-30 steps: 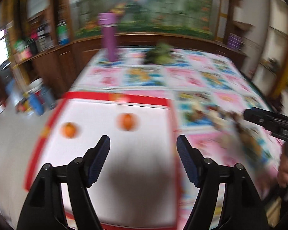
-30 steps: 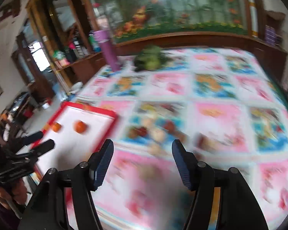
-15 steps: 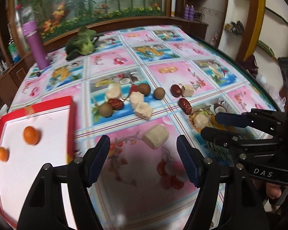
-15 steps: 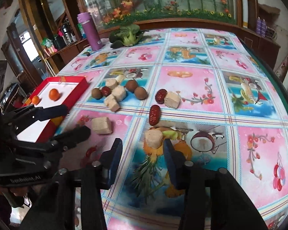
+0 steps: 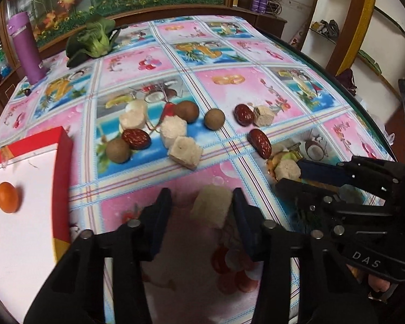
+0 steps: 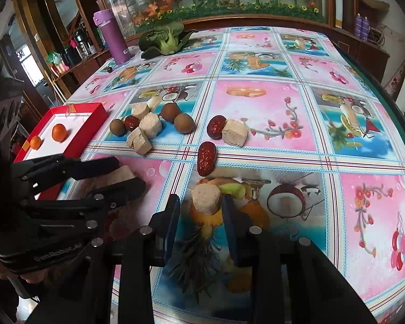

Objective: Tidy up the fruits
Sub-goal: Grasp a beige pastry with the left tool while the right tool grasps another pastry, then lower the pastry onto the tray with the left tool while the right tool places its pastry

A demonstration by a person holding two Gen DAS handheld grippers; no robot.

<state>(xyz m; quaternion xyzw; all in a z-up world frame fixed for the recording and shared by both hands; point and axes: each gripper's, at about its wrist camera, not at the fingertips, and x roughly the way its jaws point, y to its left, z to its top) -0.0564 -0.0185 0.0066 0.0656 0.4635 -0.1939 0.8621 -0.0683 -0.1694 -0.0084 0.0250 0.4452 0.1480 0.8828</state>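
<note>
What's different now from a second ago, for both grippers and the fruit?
Both grippers swung from the red tray side to the loose pile and came down. The left gripper now straddles a pale cube, and the right gripper straddles a pale round chunk; both narrowed but neither has clearly clamped. Nothing lifted. The two oranges stay in the red tray, and the pile is unmoved.

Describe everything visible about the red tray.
The red tray is a shallow rectangular box with glossy red walls and a white floor, lying flat at the table's left edge on the fruit-print tablecloth. Two small oranges rest inside, apart. The left gripper overlaps its near end.
</note>
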